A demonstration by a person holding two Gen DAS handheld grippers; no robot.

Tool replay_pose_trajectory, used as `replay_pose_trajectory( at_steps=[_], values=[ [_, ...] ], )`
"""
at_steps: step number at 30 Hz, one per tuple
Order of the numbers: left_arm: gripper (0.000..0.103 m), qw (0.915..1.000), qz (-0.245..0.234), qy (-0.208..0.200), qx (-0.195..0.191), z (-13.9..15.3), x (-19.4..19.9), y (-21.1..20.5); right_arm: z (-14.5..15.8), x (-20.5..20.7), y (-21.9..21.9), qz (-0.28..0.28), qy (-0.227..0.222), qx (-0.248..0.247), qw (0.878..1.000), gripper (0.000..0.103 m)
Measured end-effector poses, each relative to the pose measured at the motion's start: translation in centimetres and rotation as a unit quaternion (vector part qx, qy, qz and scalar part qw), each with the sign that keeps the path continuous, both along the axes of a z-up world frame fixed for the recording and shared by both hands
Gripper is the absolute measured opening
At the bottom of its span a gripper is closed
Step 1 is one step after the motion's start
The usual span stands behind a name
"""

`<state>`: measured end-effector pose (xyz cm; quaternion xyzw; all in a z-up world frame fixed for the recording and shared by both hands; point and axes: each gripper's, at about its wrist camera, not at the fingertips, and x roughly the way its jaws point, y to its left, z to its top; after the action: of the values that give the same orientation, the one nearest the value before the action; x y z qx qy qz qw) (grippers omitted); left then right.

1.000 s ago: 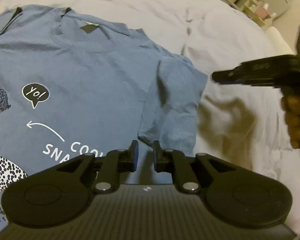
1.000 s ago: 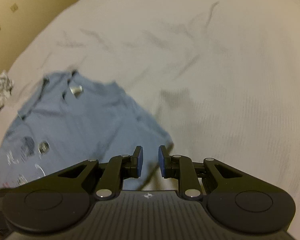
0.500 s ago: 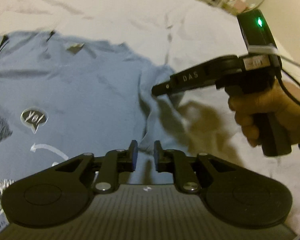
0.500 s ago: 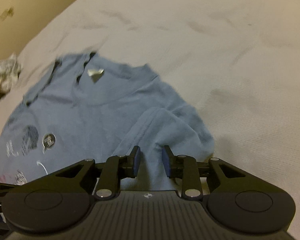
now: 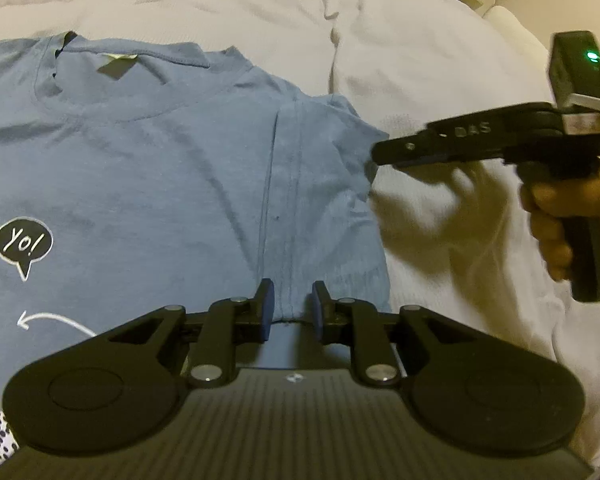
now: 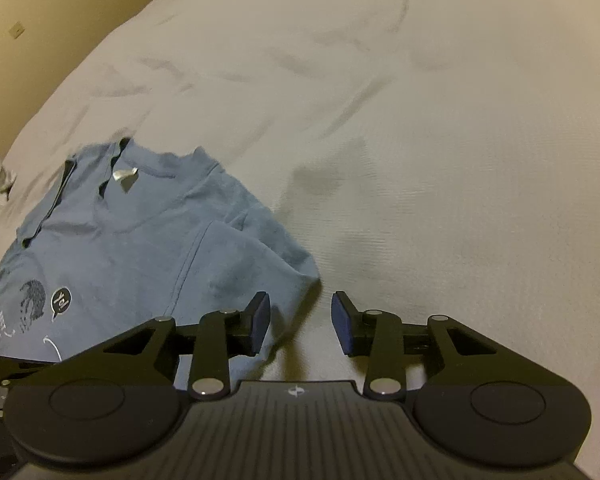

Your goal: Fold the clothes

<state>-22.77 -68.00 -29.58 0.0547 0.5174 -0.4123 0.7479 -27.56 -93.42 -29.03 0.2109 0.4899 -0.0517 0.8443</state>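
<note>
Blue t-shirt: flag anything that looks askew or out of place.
The blue t-shirt lies flat on the white bedding, print up. Its sleeve is folded inward over the chest, with mild wrinkles. Its neck label sticks up. Nothing looks damaged.

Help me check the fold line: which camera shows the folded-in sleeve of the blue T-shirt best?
The left wrist view: the sleeve fills mid-frame, sharp, its seam running down toward the left gripper. The right wrist view shows it smaller and off to the left, partly behind the right gripper.
</note>
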Motion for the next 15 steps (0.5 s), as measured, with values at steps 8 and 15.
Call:
replay_pose_trajectory(
  at_steps=[8,15],
  values=[
    [0.018,0.9998,-0.015,-0.011,0.005,0.2,-0.2,-1.2,0.2,1.2,-2.3,-0.039,-0.008,0.022,0.999,0.0],
    [0.021,0.9996,-0.016,-0.017,0.014,0.5,-0.6,-0.9,2.5,-0.2,-1.4,-0.052,-0.025,-0.048,0.997,0.012]
  ],
)
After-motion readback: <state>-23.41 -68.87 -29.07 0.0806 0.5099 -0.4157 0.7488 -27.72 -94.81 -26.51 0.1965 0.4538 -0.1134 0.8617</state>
